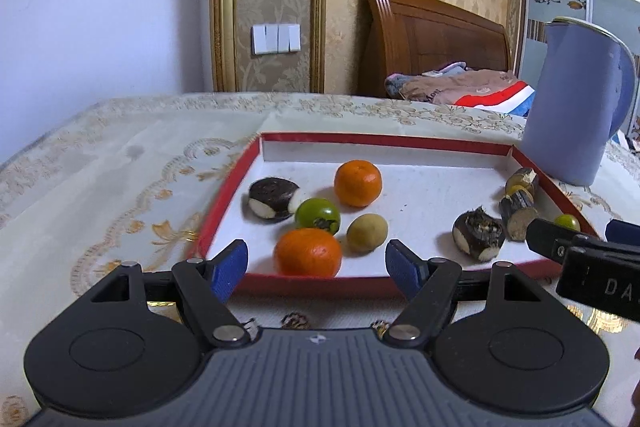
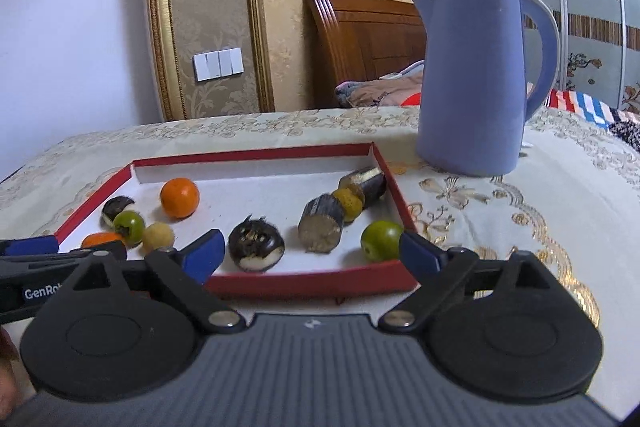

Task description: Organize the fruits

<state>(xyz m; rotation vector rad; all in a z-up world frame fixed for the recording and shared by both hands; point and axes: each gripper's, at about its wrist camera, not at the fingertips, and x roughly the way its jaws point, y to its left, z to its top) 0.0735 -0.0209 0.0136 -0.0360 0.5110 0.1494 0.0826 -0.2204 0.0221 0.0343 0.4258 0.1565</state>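
A: What is the biggest thing ahead of the grippers?
B: A table [image 1: 100,179] under a cream cloth with gold patterns. Past the right gripper [image 2: 312,253], beyond its right finger, stands a blue kettle [image 2: 476,83].

A: And the fruit?
B: All of it lies in a shallow red-edged tray [image 1: 224,203] with a white floor, straight ahead of both pairs of jaws. Just beyond the left gripper [image 1: 316,265], between its fingers, sits an orange [image 1: 308,251]. Behind it lie a green fruit [image 1: 318,214], a small yellow fruit [image 1: 367,232], a second orange [image 1: 358,183] and a dark water chestnut [image 1: 273,197].

A: Near the right gripper?
B: Between its fingers, just inside the tray's near edge, lies another dark water chestnut [image 2: 256,245]. A cut sugarcane piece [image 2: 322,223] is farther in, and a green fruit [image 2: 380,239] sits beside the right finger.

A: The jaws?
B: Both pairs stand apart, holding nothing.
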